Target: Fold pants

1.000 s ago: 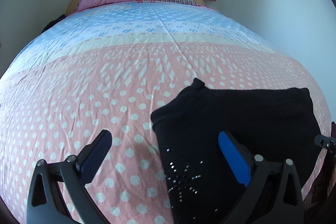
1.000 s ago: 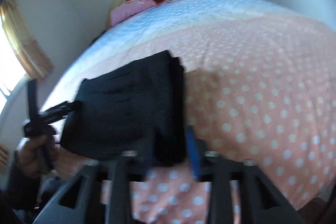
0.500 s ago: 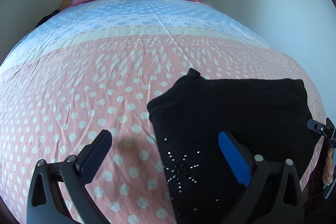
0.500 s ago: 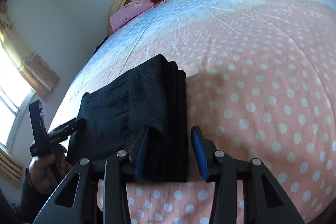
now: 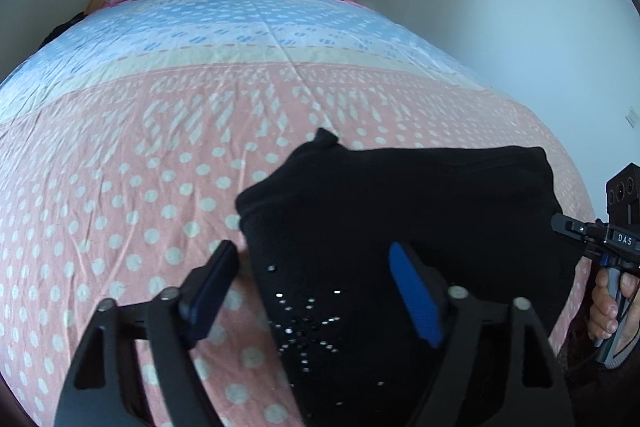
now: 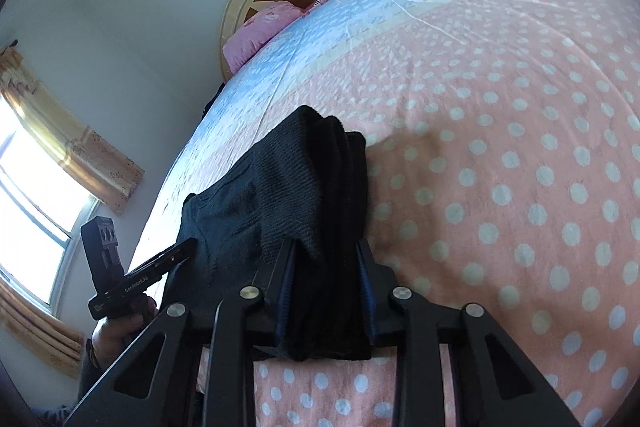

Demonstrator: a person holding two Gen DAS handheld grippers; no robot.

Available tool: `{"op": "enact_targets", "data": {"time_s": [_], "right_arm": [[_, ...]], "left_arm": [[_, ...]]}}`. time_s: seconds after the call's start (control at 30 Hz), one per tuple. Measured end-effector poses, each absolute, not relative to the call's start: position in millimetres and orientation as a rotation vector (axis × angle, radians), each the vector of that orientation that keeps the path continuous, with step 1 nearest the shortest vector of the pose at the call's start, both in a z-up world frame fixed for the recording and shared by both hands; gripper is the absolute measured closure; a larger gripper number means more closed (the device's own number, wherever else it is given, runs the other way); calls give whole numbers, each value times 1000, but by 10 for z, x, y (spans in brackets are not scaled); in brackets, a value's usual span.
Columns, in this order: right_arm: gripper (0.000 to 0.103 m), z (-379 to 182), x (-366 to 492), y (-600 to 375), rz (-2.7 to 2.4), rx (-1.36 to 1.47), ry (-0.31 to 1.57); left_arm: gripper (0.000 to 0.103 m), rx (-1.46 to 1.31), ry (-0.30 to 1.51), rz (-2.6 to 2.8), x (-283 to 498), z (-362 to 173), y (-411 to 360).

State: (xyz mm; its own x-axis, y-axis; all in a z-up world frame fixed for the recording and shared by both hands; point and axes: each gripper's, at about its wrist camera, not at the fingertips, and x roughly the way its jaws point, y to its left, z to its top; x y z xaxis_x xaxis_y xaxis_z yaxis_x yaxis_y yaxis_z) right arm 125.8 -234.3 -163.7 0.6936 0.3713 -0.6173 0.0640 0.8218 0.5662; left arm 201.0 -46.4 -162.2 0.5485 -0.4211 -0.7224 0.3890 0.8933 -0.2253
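Right gripper (image 6: 326, 287) now tighter — on pants (image 6: 304, 195).

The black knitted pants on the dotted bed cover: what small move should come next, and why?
Probably close the left gripper on the near-left edge of the black knitted pants. Its jaws stand open astride that edge, one over the pink dotted bed cover, one over the cloth, while the right gripper looks shut on the stacked layers of the opposite edge.
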Motion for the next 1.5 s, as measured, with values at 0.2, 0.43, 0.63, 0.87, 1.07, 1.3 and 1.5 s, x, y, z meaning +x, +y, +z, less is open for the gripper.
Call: {"op": "enact_targets", "data": {"time_s": [0.2, 0.43, 0.63, 0.87, 1.07, 1.3, 1.5], "right_arm": [[78, -1490, 1216, -2237, 180, 563, 764], [79, -1208, 1402, -2103, 239, 506, 755], [79, -1119, 1848, -1797, 316, 434, 789], [79, -1083, 2393, -1124, 435, 347, 812], [79, -1067, 2741, -622, 513, 304, 820], [79, -1118, 3000, -221, 566, 274, 845], [79, -1218, 3196, 85, 599, 270, 865]], "left_arm": [[77, -46, 833, -506, 1950, -1567, -483], [90, -100, 781, -506, 1884, -1352, -320], [90, -115, 725, -489, 1814, -1098, -75], [90, -99, 691, -344, 1814, -963, 405], [91, -84, 662, -227, 1795, -888, 800], [91, -112, 635, -150, 1765, -874, 1214], [91, -149, 633, -102, 1791, -920, 1490]]}}
